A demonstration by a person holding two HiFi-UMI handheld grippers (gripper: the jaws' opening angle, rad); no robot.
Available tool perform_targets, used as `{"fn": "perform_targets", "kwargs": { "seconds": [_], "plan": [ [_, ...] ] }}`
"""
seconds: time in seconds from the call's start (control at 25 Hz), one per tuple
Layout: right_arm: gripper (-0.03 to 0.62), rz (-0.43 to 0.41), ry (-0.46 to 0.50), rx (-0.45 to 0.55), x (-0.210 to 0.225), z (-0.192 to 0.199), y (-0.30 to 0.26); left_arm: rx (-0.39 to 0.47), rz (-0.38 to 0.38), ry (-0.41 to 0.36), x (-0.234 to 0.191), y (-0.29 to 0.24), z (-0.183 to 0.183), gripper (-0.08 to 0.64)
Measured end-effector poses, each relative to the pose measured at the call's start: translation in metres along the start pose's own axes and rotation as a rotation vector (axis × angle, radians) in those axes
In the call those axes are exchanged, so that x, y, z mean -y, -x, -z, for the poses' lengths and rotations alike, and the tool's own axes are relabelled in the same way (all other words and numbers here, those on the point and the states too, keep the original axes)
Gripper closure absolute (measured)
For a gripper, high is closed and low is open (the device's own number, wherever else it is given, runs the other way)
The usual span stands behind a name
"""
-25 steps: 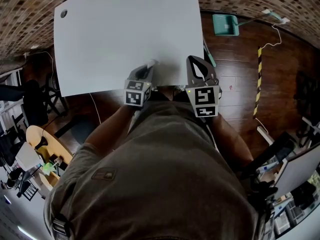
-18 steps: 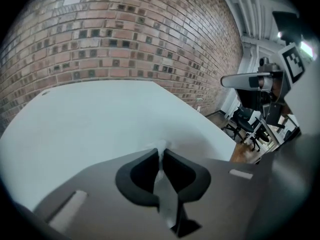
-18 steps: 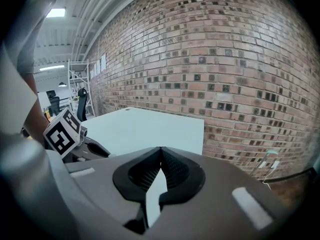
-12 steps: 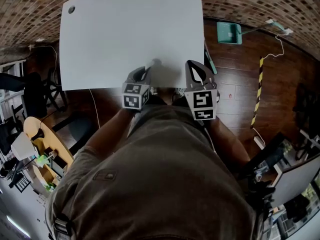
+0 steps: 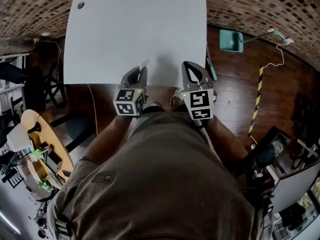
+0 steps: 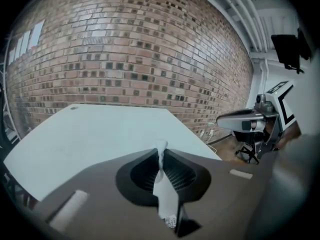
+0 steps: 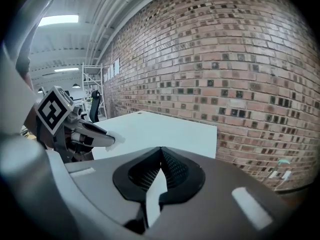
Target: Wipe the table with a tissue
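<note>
The white table (image 5: 130, 29) fills the upper part of the head view. My left gripper (image 5: 143, 68) hovers over its near edge, shut on a small white tissue (image 5: 146, 63) that sticks out past the fingertips. In the left gripper view the tissue (image 6: 161, 158) stands up as a thin twisted strip between the closed jaws (image 6: 160, 151). My right gripper (image 5: 187, 65) is a short way to the right at the same edge, shut with nothing in it. The right gripper view shows its jaws (image 7: 161, 150) closed, with the left gripper (image 7: 111, 140) to the left.
A brick wall (image 5: 250, 4) runs behind the table. A dark grommet hole (image 5: 80, 5) marks the table's far left corner. A green dustpan (image 5: 231, 40) and a yellow-black striped strip (image 5: 255, 101) lie on the wooden floor at right. A dark chair (image 5: 35, 91) stands at left.
The head camera has shifted, so the table sits further right and higher in view. Both grippers stay shut at the near edge, drawn slightly back toward the person's body.
</note>
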State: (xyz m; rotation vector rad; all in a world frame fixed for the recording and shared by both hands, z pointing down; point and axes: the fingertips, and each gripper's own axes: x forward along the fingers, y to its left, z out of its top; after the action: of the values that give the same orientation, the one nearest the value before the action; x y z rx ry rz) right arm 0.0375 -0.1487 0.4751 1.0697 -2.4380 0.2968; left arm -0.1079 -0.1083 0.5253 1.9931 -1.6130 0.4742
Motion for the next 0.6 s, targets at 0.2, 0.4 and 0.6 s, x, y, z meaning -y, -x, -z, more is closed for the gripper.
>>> {"fn": "perform_targets", "kwargs": {
  "seconds": [0.2,0.4,0.6],
  "plan": [
    [0.578,0.014,0.02,0.005,-0.021,0.001,0.018,0.074,0.01,-0.008,0.001,0.029,-0.007,0.534],
    [0.578,0.04,0.036,0.014,-0.058,0.001,0.045,0.121,0.018,0.004,-0.006,0.074,0.004,0.534],
    [0.578,0.066,0.05,0.019,-0.095,0.008,0.079,0.176,0.02,-0.021,-0.007,0.118,0.013,0.534]
  ]
}}
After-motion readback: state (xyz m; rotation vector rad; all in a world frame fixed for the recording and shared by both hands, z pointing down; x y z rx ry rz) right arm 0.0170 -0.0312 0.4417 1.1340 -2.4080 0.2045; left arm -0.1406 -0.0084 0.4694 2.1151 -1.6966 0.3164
